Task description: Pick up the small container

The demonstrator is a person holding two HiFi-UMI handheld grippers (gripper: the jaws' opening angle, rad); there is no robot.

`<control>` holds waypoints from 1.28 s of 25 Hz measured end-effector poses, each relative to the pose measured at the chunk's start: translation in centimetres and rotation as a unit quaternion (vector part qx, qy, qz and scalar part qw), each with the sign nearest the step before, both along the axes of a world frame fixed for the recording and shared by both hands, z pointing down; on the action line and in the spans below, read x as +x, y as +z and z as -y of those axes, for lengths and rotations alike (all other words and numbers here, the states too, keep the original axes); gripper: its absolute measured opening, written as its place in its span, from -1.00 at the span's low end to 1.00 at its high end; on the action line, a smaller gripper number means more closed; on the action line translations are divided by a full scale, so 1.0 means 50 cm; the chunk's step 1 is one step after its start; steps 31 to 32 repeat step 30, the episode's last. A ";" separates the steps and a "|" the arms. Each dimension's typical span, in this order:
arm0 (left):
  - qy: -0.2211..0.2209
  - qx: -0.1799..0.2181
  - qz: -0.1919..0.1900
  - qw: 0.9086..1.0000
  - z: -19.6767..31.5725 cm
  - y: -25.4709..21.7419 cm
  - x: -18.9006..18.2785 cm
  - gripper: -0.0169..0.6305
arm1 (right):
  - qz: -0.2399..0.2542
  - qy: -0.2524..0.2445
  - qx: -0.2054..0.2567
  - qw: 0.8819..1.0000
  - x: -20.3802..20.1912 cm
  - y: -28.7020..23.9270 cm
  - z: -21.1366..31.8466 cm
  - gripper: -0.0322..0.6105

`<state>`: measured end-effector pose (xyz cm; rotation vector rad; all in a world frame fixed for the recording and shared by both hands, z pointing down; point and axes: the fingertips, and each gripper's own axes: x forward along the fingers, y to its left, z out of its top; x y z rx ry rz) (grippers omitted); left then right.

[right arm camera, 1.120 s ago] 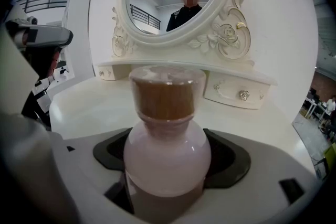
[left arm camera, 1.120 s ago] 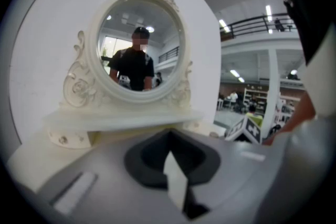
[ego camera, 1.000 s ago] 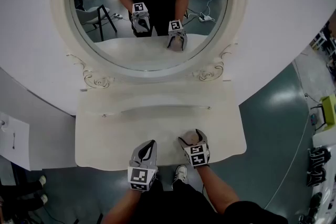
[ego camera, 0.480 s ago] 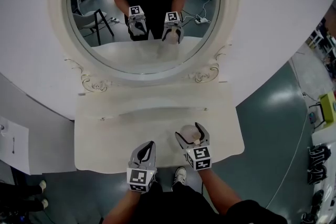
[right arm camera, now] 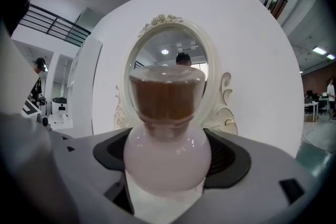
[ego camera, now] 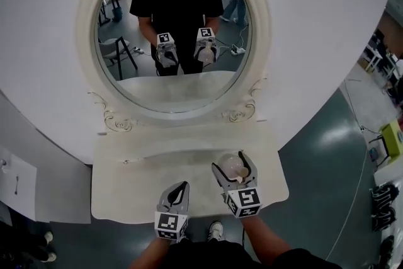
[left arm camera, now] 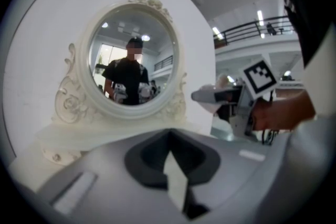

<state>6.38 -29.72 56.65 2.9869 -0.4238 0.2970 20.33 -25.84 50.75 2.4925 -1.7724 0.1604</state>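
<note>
Small container sits between the right gripper's jaws, above the table's front right. Left gripper just left; mirror stands behind.

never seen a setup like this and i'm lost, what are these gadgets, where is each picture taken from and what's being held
No robot here: a person stands at a white dressing table with a round mirror, holding hand-worked tongs in each hand. The marker cubes belong to the tongs. The top-down picture comes from a camera on the person's head; the other two come from cameras riding on each tongs, looking along the jaws. The right tongs are closed on a small pink bottle with a brown cap, held upright. The left tongs are shut and empty. Nothing else shows on the table.
</note>
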 end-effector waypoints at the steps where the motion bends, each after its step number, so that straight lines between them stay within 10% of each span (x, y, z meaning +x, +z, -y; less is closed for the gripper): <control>1: 0.001 0.002 -0.002 1.000 0.000 -0.006 0.002 -0.93 | -0.005 0.004 0.005 1.000 0.000 -0.012 -0.002 0.26; 32: -0.017 0.030 -0.058 0.998 0.038 -0.106 0.024 -0.93 | -0.055 0.023 0.025 0.998 -0.010 -0.074 -0.030 0.25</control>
